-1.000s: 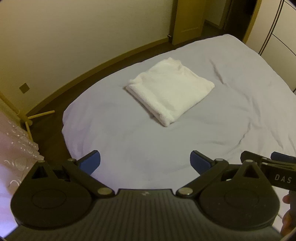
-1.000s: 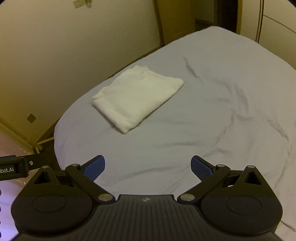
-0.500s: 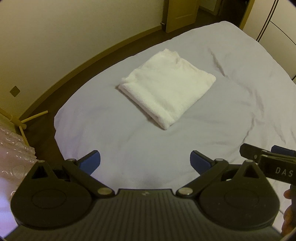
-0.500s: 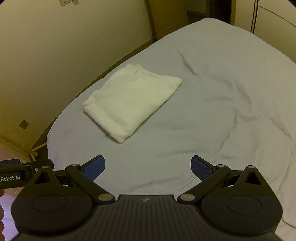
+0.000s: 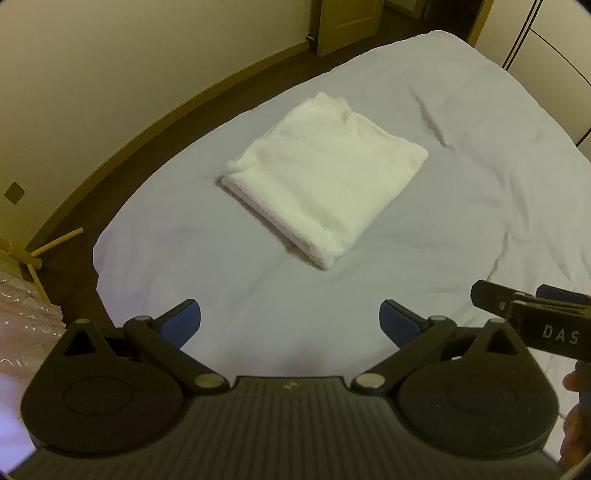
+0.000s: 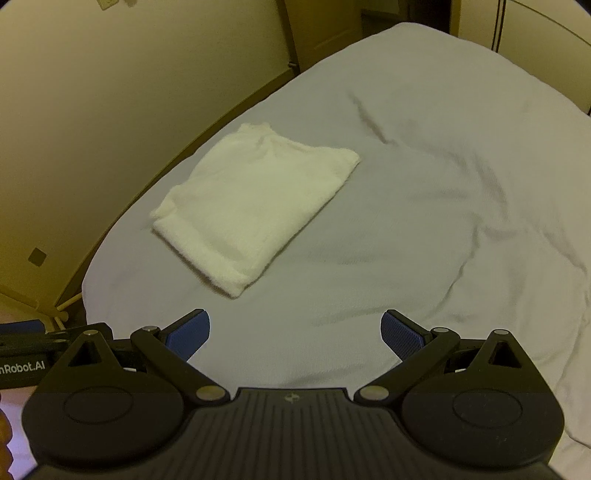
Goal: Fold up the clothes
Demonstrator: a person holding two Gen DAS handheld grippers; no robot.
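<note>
A white fleecy garment [image 5: 325, 177] lies folded into a flat rectangle on the bed's pale sheet [image 5: 461, 155]; it also shows in the right wrist view [image 6: 255, 206]. My left gripper [image 5: 290, 326] is open and empty, held above the sheet short of the garment's near corner. My right gripper [image 6: 295, 332] is open and empty, also over bare sheet, with the garment ahead and to its left. The right gripper shows at the right edge of the left wrist view [image 5: 532, 317].
The bed's left edge drops to a dark floor [image 5: 92, 229] along a cream wall [image 5: 110, 74]. A wooden stand's legs [image 5: 37, 254] and pinkish fabric [image 5: 26, 325] sit at the lower left. A door [image 5: 347, 22] and wardrobe panels [image 5: 546, 44] stand beyond the bed.
Both grippers have moved forward toward the folded garment, which now looks larger and nearer. Both stay open and empty.
</note>
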